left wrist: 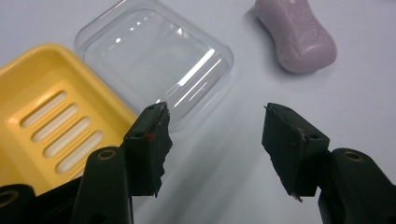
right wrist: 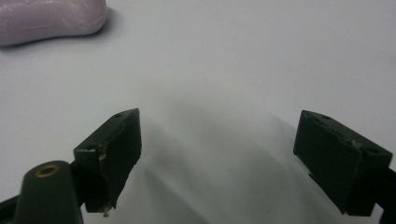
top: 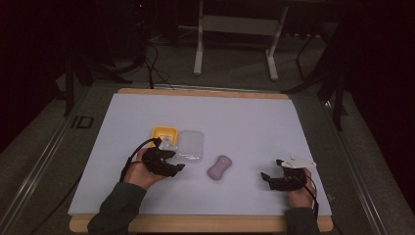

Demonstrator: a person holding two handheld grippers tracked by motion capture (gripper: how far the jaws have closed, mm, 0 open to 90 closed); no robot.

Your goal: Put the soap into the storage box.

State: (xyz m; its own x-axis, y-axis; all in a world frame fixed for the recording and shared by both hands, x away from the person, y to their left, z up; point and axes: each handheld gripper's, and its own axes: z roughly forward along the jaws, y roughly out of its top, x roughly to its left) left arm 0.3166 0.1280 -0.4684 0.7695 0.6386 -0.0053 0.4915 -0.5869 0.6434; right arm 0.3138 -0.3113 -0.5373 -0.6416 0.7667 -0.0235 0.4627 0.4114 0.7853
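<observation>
I am holding my left claw (left wrist: 215, 140) released, its jaws standing wide apart with nothing between them, hovering just beside the yellow soap dish (left wrist: 51, 116) and the clear lid (left wrist: 154, 65). The lid is lying flat on the surface (top: 244, 117), touching the dish's side. The purple soap bar (left wrist: 299, 37) is resting on the surface by itself, apart from the lid, between my two hands in the high view. My right claw (right wrist: 219, 158) is also released and empty, waiting near the right edge, with the soap bar well off to its side.

To my mind, the job in hand is getting the soap into the dish. To do that well, I am judging that the claw should come down over the bar's narrow waist, jaws squared across it, since the rounded ends would likely slip out. A gentle squeeze should be enough; soap is slick and dents easily. The lid is light and thin, so I should be keeping my left claw from nudging it.

There is raised lettering on the soap's top, but it is too blurred to read. Dark markings are showing on the floor left of the table; I cannot make them out surely.
</observation>
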